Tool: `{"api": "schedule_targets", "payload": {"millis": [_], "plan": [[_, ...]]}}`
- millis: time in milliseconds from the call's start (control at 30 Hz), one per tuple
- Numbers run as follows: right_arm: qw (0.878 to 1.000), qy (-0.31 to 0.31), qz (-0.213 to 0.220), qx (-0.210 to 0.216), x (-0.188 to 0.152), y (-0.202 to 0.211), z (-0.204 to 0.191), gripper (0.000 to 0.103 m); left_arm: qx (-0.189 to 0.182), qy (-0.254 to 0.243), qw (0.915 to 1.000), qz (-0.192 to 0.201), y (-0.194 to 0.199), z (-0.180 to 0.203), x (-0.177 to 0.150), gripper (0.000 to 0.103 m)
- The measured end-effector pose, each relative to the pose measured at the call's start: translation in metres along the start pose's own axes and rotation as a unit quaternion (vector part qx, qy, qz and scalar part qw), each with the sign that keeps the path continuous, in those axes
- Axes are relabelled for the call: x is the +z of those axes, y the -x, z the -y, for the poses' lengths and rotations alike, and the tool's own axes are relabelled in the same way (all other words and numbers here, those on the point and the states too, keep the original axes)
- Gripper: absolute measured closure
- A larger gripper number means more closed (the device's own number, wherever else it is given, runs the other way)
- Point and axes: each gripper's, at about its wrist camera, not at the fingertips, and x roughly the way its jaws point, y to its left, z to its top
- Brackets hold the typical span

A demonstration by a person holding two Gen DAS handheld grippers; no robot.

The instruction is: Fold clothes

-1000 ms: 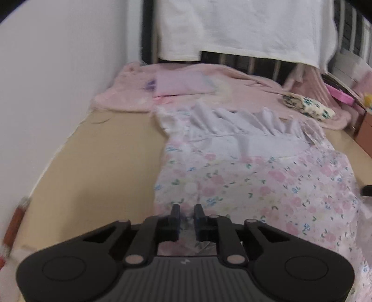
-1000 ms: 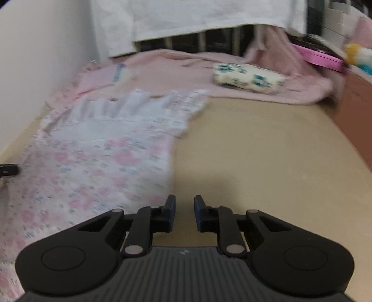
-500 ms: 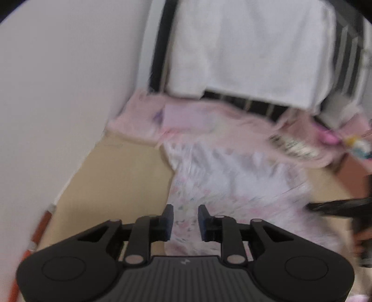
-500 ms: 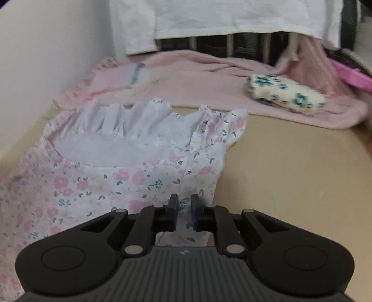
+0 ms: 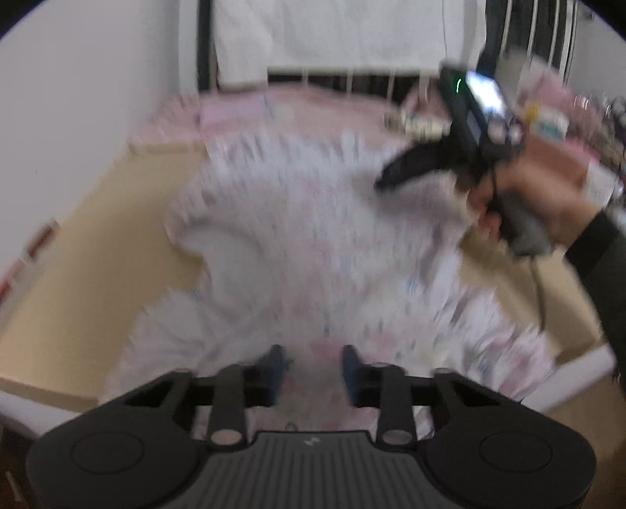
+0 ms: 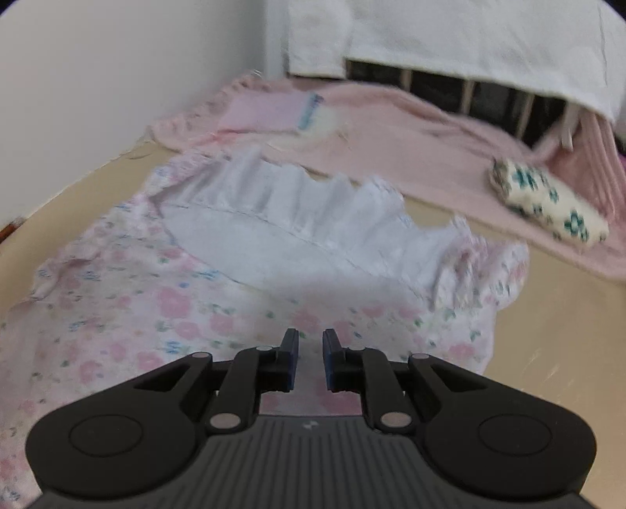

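Note:
A pink floral garment with a white ruffled collar (image 6: 305,219) lies on the tan mattress (image 6: 547,313); it shows blurred in the left wrist view (image 5: 313,235). My left gripper (image 5: 311,370) is open, low over the garment's near part, with nothing between its fingers. My right gripper (image 6: 310,358) hovers over the floral cloth below the collar, jaws slightly apart, with no cloth seen between them. The right gripper's body, held in a hand, shows in the left wrist view (image 5: 469,129) above the garment's right side.
A pink blanket (image 6: 391,117) lies across the head of the bed with a folded pink cloth (image 6: 266,113) and a floral roll (image 6: 547,203) on it. A white towel (image 6: 469,35) hangs on the headboard. A white wall (image 6: 98,78) runs along the left.
The left gripper has opened wider and swung quickly, blurring its view; the right hand now shows in it. The right gripper's jaws have parted a little and it has moved forward over the garment.

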Motion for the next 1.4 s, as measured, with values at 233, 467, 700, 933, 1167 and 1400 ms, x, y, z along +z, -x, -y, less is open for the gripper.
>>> {"api": "schedule_targets", "payload": {"millis": [233,467,700,933,1167,1400], "plan": [[0.996,-0.023,0.004,-0.089,-0.021,0.015,0.023,0.09,-0.009,-0.051,0.9986,-0.007,-0.026,-0.027,0.024,0.081],[0.977,-0.013,-0.004,-0.21,-0.061,0.044,0.012,0.09,0.033,-0.144,0.9888,-0.019,-0.085,-0.08,0.086,0.075],[0.991,-0.074,-0.015,-0.11,-0.074,0.1,0.01,0.087,0.044,-0.118,0.9914,0.036,-0.058,-0.09,0.115,0.073],[0.997,-0.029,0.013,-0.066,-0.041,0.073,0.038,0.078,-0.088,-0.144,0.9853,0.021,-0.038,-0.012,0.051,0.068],[0.998,-0.033,0.017,-0.049,-0.05,0.037,0.045,0.077,-0.093,-0.108,0.9895,-0.019,-0.035,-0.038,0.026,0.072],[0.985,-0.066,-0.009,-0.157,-0.068,0.069,0.025,0.063,-0.063,-0.084,0.993,-0.056,-0.021,-0.083,0.04,0.071]]}}
